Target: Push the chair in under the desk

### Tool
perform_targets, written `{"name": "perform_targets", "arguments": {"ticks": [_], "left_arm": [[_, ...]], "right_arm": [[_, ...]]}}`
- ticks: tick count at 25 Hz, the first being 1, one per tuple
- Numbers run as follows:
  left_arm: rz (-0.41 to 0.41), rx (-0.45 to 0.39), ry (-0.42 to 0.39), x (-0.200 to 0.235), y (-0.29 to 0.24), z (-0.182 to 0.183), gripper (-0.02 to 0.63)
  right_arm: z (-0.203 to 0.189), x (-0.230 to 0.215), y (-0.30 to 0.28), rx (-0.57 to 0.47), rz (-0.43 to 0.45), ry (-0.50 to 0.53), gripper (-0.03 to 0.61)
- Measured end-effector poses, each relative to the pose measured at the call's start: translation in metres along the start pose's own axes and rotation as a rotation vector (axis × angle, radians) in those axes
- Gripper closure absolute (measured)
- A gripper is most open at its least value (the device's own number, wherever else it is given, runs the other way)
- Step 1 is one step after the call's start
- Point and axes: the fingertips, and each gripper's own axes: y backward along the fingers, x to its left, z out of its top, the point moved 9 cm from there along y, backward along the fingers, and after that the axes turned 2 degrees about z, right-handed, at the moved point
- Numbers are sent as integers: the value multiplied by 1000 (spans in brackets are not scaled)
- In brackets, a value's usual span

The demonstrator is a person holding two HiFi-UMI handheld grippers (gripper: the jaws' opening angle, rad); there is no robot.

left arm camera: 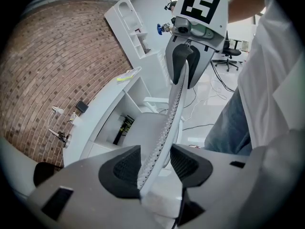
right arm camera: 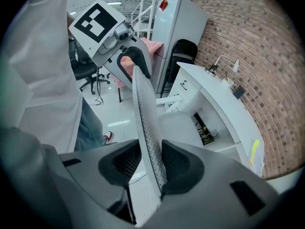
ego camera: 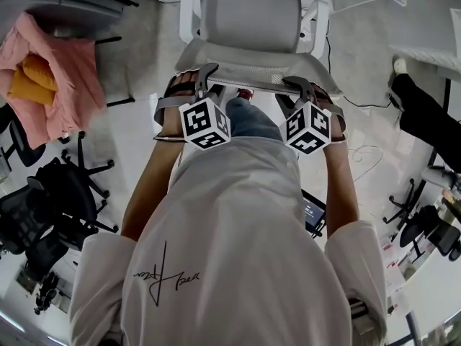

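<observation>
A white office chair stands in front of me, its seat (ego camera: 248, 13) beyond the mesh backrest (ego camera: 248, 69). My left gripper (ego camera: 205, 74) is shut on the backrest's top edge at the left, and my right gripper (ego camera: 299, 85) is shut on it at the right. In the left gripper view the mesh rim (left arm camera: 171, 113) runs between the pads of the left gripper (left arm camera: 155, 166). The right gripper (right arm camera: 151, 163) clamps the rim (right arm camera: 145, 109) the same way. The white desk (left arm camera: 102, 104) (right arm camera: 214, 87) lies past the chair, against a brick wall.
A pink cloth (ego camera: 50, 71) lies over a chair at the left, with black office chairs (ego camera: 50, 207) below it. Another person's dark-trousered leg (ego camera: 425, 114) is at the right. Cables (ego camera: 360, 157) trail on the floor. My own torso fills the lower head view.
</observation>
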Motion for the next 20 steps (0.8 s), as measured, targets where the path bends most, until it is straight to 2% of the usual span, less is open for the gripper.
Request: {"name": "perform_targets", "arguments": {"ticks": [11,20], "left_arm": [[0,7,27,-1,-7,19,425],[34,17,43,1,-12,31,423]], "right_arm": [[-16,-18,3,-20,-39,21,408],[-25,-28,5,-49,-82,41,403]]}}
